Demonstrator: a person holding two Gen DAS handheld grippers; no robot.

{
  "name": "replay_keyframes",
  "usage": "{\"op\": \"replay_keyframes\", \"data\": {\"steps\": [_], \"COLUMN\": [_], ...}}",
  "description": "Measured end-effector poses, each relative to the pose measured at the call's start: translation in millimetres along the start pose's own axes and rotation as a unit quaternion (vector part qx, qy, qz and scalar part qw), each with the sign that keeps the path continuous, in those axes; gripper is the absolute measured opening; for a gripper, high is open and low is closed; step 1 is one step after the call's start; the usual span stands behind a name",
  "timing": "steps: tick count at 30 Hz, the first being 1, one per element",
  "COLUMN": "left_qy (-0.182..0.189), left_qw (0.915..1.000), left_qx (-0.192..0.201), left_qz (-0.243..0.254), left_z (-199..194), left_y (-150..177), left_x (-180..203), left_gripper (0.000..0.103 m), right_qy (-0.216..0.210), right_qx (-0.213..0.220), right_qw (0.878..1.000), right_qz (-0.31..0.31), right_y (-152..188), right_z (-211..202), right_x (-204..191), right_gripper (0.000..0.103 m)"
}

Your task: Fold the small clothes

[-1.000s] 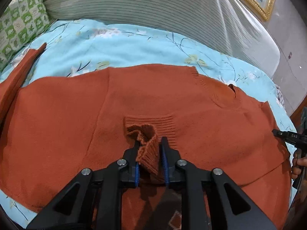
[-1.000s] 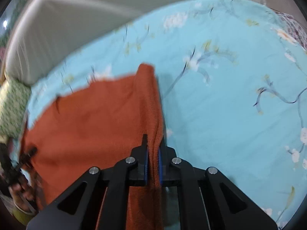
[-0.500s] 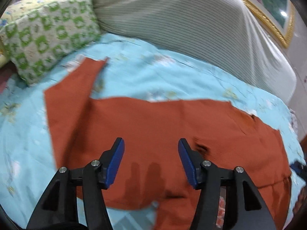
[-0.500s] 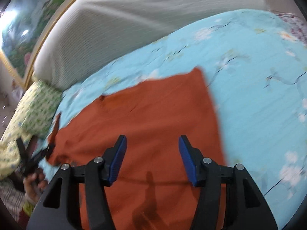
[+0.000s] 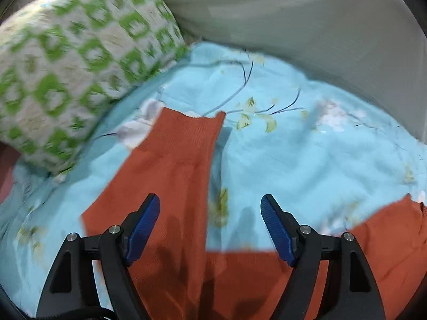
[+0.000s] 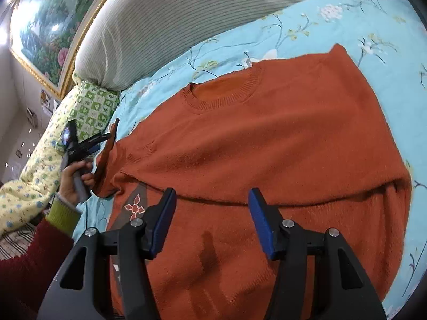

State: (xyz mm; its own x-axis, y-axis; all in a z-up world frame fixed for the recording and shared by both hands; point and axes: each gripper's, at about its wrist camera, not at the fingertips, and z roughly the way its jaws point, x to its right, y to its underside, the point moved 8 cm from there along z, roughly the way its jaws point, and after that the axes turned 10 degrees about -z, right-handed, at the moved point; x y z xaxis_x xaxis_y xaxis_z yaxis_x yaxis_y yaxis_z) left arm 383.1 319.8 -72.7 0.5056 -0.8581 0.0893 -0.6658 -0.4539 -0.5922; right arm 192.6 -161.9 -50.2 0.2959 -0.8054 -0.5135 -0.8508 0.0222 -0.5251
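Observation:
An orange knit sweater lies flat on the bed with its neckline toward the headboard and a fold edge across its lower part. My right gripper hovers open above that fold, holding nothing. One sleeve stretches out toward the pillow. My left gripper is over the sleeve's base; its jaws are opening and nothing is between them. In the right wrist view the left gripper sits in a person's hand beside the sleeve's raised edge.
A light blue floral sheet covers the bed. A green-and-white checked pillow lies left of the sleeve. A grey ribbed bolster runs along the head, with a framed painting behind. A patterned patch shows at the sweater's left.
Both grippers let go of the sweater and opened. The left one swung left toward the sleeve and pillow. The right one drew back, so the whole sweater shows.

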Motion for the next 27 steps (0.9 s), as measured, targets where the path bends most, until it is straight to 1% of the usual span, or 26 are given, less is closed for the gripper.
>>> {"op": "replay_keyframes", "data": {"steps": [1,2,3,4,5,6,7,8,9,10,13,15,16,18,19,20,21,22,24,25,26,27], "left_qy": [-0.013,-0.021,-0.02,-0.015,-0.007,-0.004,-0.003,-0.001,0.003,0.015,0.049,0.087,0.122,0.153,0.179,0.193,0.198,0.188,0.158,0.135,0.1,0.075], "left_qw": [0.9998,0.9996,0.9995,0.9996,0.9996,0.9995,0.9995,0.9994,0.9993,0.9989,0.9979,0.9956,0.9918,0.9866,0.9811,0.978,0.9766,0.9784,0.9837,0.9877,0.9922,0.9947], "left_qx": [-0.012,-0.019,-0.022,-0.022,-0.022,-0.022,-0.021,-0.02,-0.018,-0.014,0.003,0.022,0.037,0.054,0.062,0.067,0.07,0.069,0.069,0.065,0.06,0.056], "left_qz": [0.001,0.0,-0.005,-0.009,-0.016,-0.021,-0.025,-0.029,-0.034,-0.041,-0.042,-0.028,-0.011,0.018,0.038,0.044,0.047,0.05,0.049,0.046,0.043,0.042], "left_z": [14,22,29,31,32,32,30,27,22,14,-16,-50,-77,-107,-128,-138,-146,-145,-134,-123,-109,-100], "left_y": [-4,-5,-8,-9,-12,-13,-15,-15,-15,-14,-9,-1,5,15,22,25,27,25,19,17,15,21], "left_x": [-2,-4,-7,-8,-10,-12,-14,-18,-20,-24,-19,1,21,50,71,82,92,100,96,88,76,69], "left_gripper": [0.078,0.075,0.072,0.063,0.047,0.04,0.026,0.015,0.009,0.006,0.004,0.003,0.003,0.003,0.004,0.004,0.004,0.006,0.012,0.012,0.018,0.024], "right_qy": [0.003,0.007,0.008,0.009,0.01,0.013,0.013,0.014,0.016,0.017,0.016,0.014,0.012,0.011,0.01,0.008,0.007,0.005,0.0,-0.001,0.002,0.007], "right_qx": [0.0,0.0,0.0,-0.001,-0.002,-0.001,0.001,0.004,0.005,0.007,0.009,0.013,0.016,0.021,0.022,0.023,0.023,0.023,0.029,0.031,0.032,0.034], "right_qw": [1.0,1.0,1.0,1.0,1.0,0.999,0.999,0.999,0.999,0.999,0.998,0.998,0.998,0.998,0.998,0.998,0.998,0.998,0.998,0.998,0.997,0.997], "right_qz": [0.003,0.007,0.011,0.017,0.024,0.029,0.034,0.039,0.042,0.046,0.052,0.054,0.054,0.056,0.058,0.061,0.063,0.064,0.062,0.062,0.063,0.067], "right_y": [0,-1,-1,-1,-1,-1,-1,-1,-2,-1,1,2,2,2,3,4,5,6,7,9,10,13], "right_z": [0,-1,-2,-2,-3,-4,-6,-7,-7,-8,-8,-9,-10,-11,-12,-13,-15,-19,-28,-34,-38,-42], "right_x": [2,5,9,11,15,19,22,24,26,28,29,28,27,25,25,24,24,22,21,22,25,29], "right_gripper": [0.057,0.057,0.057,0.057,0.057,0.057,0.057,0.057,0.057,0.057,0.057,0.057,0.057,0.057,0.057,0.057,0.057,0.057,0.057,0.057,0.057,0.057]}}
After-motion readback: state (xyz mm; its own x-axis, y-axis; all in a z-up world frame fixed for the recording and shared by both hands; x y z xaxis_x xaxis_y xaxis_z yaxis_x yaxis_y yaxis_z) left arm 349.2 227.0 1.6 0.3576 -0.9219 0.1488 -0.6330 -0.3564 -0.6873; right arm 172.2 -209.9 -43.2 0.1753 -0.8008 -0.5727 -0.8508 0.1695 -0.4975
